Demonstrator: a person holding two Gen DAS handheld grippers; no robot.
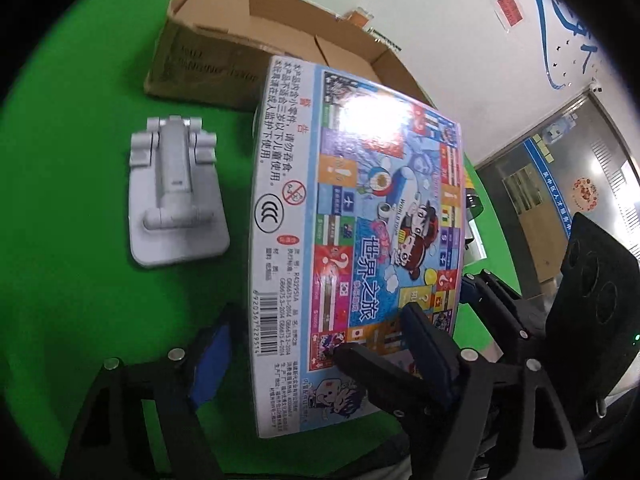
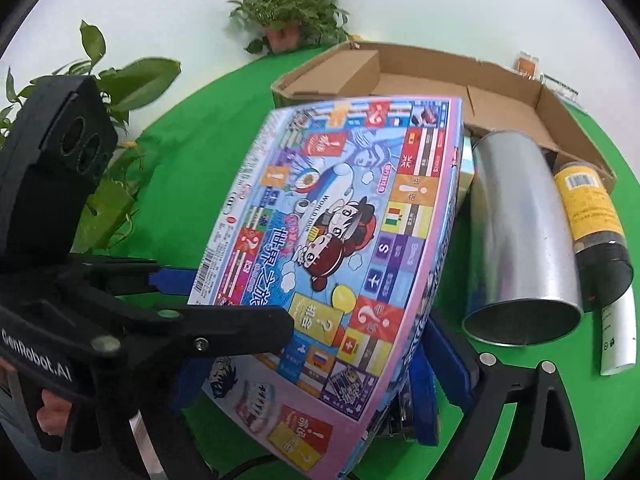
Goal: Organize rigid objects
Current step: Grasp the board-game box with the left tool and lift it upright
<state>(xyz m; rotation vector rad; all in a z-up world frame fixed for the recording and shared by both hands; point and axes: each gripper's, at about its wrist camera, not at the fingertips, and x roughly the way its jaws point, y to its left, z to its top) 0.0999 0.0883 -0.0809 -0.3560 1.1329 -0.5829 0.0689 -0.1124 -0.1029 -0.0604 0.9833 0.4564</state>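
- The right gripper [image 2: 308,364] is spanning the near end of the board game box [image 2: 328,240] with its jaws spread wide. One blue pad [image 2: 424,376] is pressing on the pink side wall, and the other is mostly hiding behind the box, so I judge it is pinching the box across its width.
- The left gripper [image 1: 316,332] is straddling the same end. One finger is lying over the printed face and the other blue pad [image 1: 212,360] is sitting just beside the white barcode side; I cannot tell whether those pads are actually pressing.
- The board game box is hanging tilted above the green table [image 1: 80,200], its far end pointing at the open cardboard carton [image 2: 420,80].
- The wrapping is looking glossy, so the box is likely to be slipping or pivoting if only one wide pinch is carrying it from one end.
- If the two grippers are squeezing along different lines, the thin lid risks buckling or twisting out.
- The far edge is heading toward the carton's front wall and could be catching there instead of clearing it.
- The metal tin [image 2: 524,232] is lying just beside the box's right edge, with a yellow-labelled jar [image 2: 592,216] and a white tube [image 2: 620,332] beyond; a swing that way would be sending them rolling.
- The white folding stand [image 1: 176,196] is lying near the other side, where a dropped box could be landing.
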